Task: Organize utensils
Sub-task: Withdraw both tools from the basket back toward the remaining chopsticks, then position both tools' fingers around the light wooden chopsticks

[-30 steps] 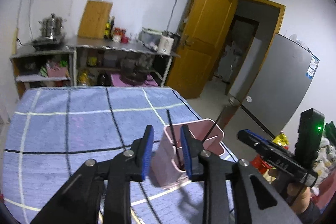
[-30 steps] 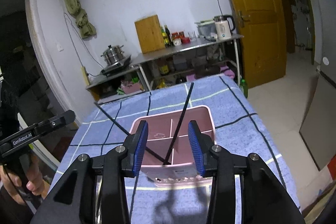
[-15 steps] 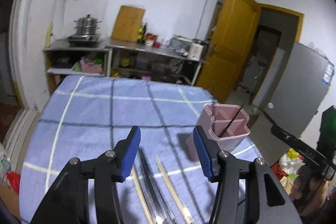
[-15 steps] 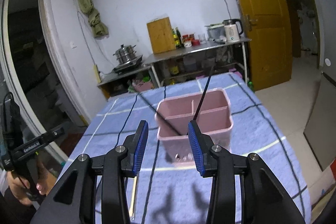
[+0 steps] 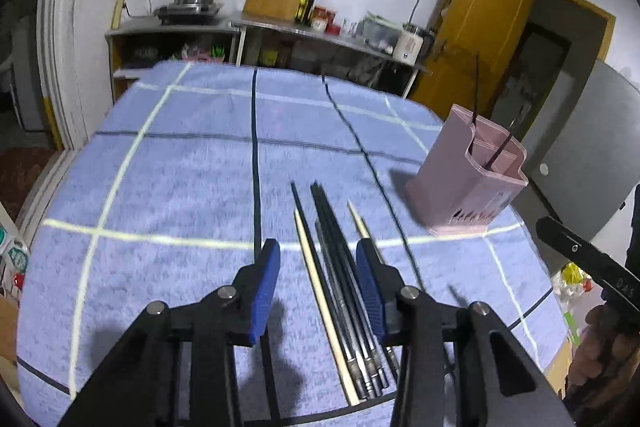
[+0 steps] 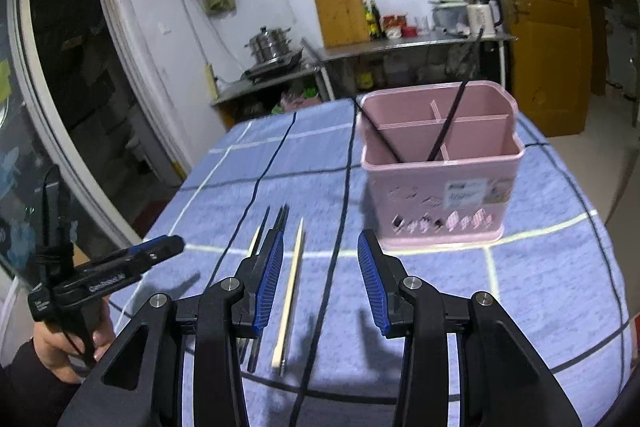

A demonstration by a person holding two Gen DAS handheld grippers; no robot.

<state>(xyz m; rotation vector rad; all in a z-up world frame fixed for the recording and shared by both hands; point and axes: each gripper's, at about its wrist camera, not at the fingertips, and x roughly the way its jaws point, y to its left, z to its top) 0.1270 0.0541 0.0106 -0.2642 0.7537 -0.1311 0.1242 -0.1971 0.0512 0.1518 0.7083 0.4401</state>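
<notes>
A pink utensil holder [image 5: 468,179] [image 6: 440,167] stands on the blue checked cloth and holds two black chopsticks [image 6: 448,123]. Several black chopsticks [image 5: 344,279] and two pale wooden ones [image 5: 324,303] [image 6: 290,283] lie side by side on the cloth. My left gripper [image 5: 318,283] is open and empty, its jaws standing on either side of the lying chopsticks just above them. My right gripper [image 6: 320,283] is open and empty, above the cloth in front of the holder, with one wooden chopstick between its jaws below.
The table [image 5: 168,163] has edges near on all sides. A steel shelf [image 5: 320,31] with a pot, kettle and bottles stands behind it. A yellow door [image 6: 536,7] and grey fridge [image 5: 588,155] are to the right.
Both grippers have pulled back from the pink holder and tilted down. The left one now hangs over the lying chopsticks; its jaws stay open. Two black chopsticks remain in the holder.
</notes>
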